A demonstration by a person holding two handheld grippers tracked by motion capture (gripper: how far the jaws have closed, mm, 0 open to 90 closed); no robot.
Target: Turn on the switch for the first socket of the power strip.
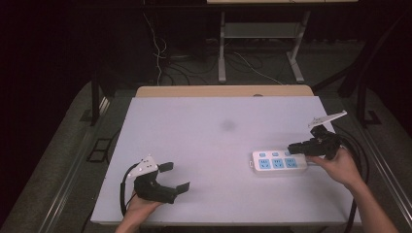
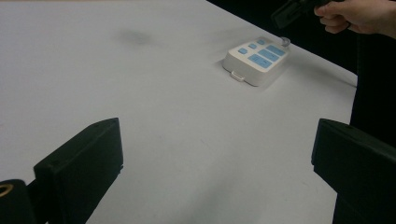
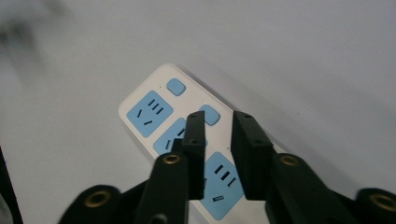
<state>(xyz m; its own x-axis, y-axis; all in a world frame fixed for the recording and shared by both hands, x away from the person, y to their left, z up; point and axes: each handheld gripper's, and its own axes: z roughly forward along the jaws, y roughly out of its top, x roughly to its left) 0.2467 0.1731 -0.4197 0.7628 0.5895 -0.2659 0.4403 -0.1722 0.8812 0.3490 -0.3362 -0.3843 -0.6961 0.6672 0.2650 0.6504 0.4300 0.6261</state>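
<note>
A white power strip (image 1: 279, 162) (image 2: 257, 58) (image 3: 154, 116) with blue sockets and blue buttons lies flat at the right of the white table (image 1: 204, 126). My right gripper (image 1: 291, 147) (image 3: 219, 123) hovers just above the strip's far edge, pointing left. Its jaws stand almost together with a thin gap and hold nothing. The left gripper view also catches my right gripper (image 2: 289, 11) at the top right, above the strip. Near the table's front left, my left gripper (image 1: 175, 176) (image 2: 219, 154) rests wide open over bare table, pointing toward the strip.
A faint dark smudge (image 1: 227, 125) marks the middle of the table. Black cables (image 1: 359, 160) trail off the right edge behind my right hand. Beyond the far edge are the legs of another desk (image 1: 222, 48) and loose cords on the floor.
</note>
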